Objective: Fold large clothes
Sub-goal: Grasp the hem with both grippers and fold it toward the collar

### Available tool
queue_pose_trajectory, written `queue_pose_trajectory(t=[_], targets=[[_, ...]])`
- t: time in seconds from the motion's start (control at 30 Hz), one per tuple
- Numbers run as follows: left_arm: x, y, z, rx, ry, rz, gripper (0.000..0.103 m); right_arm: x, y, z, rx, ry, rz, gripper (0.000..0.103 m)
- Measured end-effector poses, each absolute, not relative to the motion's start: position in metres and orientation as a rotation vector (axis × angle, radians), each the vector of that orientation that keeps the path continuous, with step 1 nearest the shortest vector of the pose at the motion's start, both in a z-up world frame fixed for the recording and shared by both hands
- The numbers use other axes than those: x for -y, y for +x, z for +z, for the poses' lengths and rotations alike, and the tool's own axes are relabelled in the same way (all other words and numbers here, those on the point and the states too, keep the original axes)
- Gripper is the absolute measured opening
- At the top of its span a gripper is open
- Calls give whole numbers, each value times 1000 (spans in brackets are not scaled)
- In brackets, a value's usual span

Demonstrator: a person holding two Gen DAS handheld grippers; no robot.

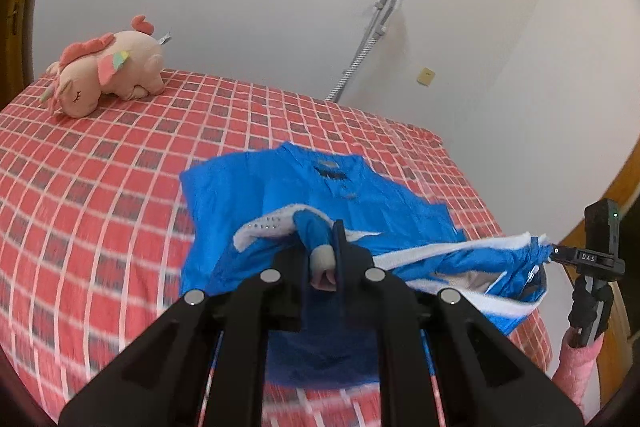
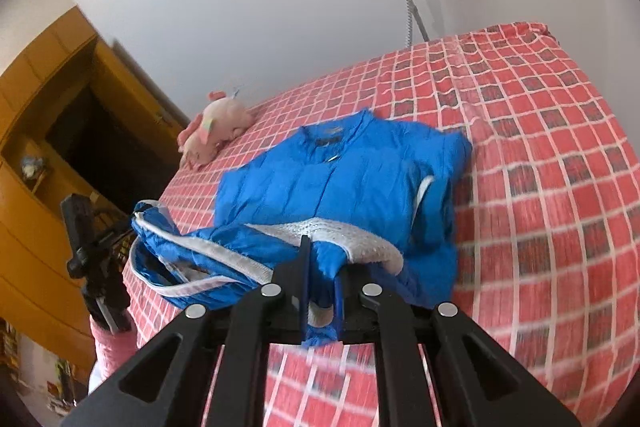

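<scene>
Two grippers are engaged on one blue jacket (image 2: 344,183), which lies collar-away on the red checked bed (image 1: 100,167), its upper body flat on the cover and its lower hem raised off it. Left gripper (image 1: 326,259) is clenched on a bunched fold of blue fabric with white trim, pinched between the fingers close to the camera. Right gripper (image 2: 320,283) is likewise clamped on the hem, blue cloth and a grey-white perforated band passing between its jaws. In the left wrist view the right gripper appears at the far right, holding the other end of the hem; the white-edged band runs taut between the two. Judgement: the step in hand is the bottom-to-top fold, hem lifted and ready to be carried toward the collar. The next move calls for both grippers to travel forward together, level, keeping the hem stretched, then lowering it squarely near the collar before letting go. Pink plush toy (image 1: 108,67) sits well apart, near the wall, clear of the fold path.
</scene>
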State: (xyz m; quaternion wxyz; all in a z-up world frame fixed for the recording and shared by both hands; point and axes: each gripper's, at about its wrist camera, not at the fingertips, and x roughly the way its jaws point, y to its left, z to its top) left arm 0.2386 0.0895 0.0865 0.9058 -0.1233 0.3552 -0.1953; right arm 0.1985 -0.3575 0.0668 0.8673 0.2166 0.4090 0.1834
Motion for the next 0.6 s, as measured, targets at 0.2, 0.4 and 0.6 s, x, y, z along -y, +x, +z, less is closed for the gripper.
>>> queue_pose_trajectory(t=[0.2,0.4,0.6], targets=[[-84,308,74,-764,-292,-381,9,362,262,55,-916,484,339,9],[-77,368,47,-824,-314,-345,9,368,319,26,-996,505,292,9],[-71,413,8,-905,-300,-293,11,375,360,-12,-1064,531,249,9]])
